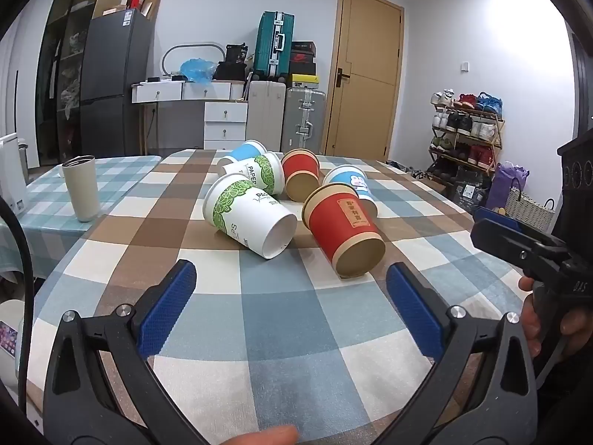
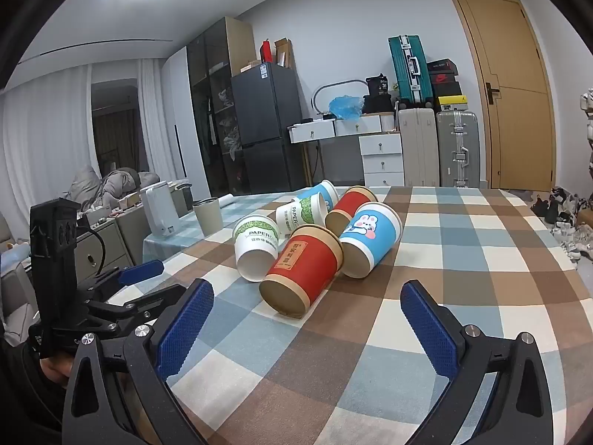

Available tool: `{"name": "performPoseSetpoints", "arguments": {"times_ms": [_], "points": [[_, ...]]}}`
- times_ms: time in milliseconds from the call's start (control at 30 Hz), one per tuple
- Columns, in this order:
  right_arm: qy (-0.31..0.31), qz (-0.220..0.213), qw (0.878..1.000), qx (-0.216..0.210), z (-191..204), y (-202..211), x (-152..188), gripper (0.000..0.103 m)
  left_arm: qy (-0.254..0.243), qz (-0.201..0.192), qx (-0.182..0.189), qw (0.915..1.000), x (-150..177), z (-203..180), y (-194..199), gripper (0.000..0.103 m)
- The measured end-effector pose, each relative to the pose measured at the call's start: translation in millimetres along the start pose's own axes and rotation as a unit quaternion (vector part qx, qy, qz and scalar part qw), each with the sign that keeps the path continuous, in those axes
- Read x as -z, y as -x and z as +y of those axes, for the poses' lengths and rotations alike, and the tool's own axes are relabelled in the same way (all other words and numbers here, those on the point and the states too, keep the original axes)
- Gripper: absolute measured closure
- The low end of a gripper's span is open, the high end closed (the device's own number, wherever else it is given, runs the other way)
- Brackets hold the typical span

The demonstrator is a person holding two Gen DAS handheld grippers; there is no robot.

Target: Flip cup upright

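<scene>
Several paper cups lie on their sides in a cluster on the checked tablecloth. Nearest are a red cup and a white cup with green leaves, bases toward me. Behind them lie a blue rabbit cup, a second red cup, a second white-green cup and a second blue cup. My left gripper is open and empty, short of the cups. My right gripper is open and empty, just before the near red cup.
A grey tumbler stands upright on the adjoining teal-checked table at the left. A white kettle stands beyond it. The table edge falls off at the right. Dresser, suitcases, a door and a shoe rack stand behind.
</scene>
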State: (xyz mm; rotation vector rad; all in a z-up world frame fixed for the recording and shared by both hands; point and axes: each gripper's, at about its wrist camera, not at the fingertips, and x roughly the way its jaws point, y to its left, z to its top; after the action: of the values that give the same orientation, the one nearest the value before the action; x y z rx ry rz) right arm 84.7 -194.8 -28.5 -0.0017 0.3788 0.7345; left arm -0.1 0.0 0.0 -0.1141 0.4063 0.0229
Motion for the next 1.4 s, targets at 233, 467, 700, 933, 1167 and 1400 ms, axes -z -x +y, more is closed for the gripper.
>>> {"name": "performPoseSetpoints", "arguments": {"times_ms": [233, 467, 700, 933, 1167, 1400], "points": [[0.001, -0.004, 1.0, -0.001, 0.2, 0.6, 0.3, 0.0, 0.005, -0.002, 0.001, 1.0, 0.3, 0.3, 0.1, 0.001], [0.0, -0.003, 1.0, -0.001, 0.0, 0.5, 0.5, 0.0, 0.004, -0.002, 0.002, 1.0, 0.3, 2.0, -0.4, 0.001], [0.001, -0.002, 1.0, -0.001, 0.4, 0.0, 0.8, 0.0, 0.002, -0.002, 0.0, 1.0, 0.7, 1.2, -1.8, 0.001], [0.0, -0.003, 1.0, 0.0, -0.2, 1.0, 0.8, 0.0, 0.003, -0.003, 0.001, 1.0, 0.5, 1.4, 0.6, 0.001], [0.001, -0.003, 1.0, 0.0, 0.2, 1.5, 0.6, 0.0, 0.001, -0.004, 0.0, 1.0, 0.6, 0.1, 0.2, 0.001], [0.001, -0.002, 1.0, -0.001, -0.2, -0.3, 0.5, 0.0, 0.0, -0.003, 0.001, 1.0, 0.4, -0.1, 0.2, 0.001]]}}
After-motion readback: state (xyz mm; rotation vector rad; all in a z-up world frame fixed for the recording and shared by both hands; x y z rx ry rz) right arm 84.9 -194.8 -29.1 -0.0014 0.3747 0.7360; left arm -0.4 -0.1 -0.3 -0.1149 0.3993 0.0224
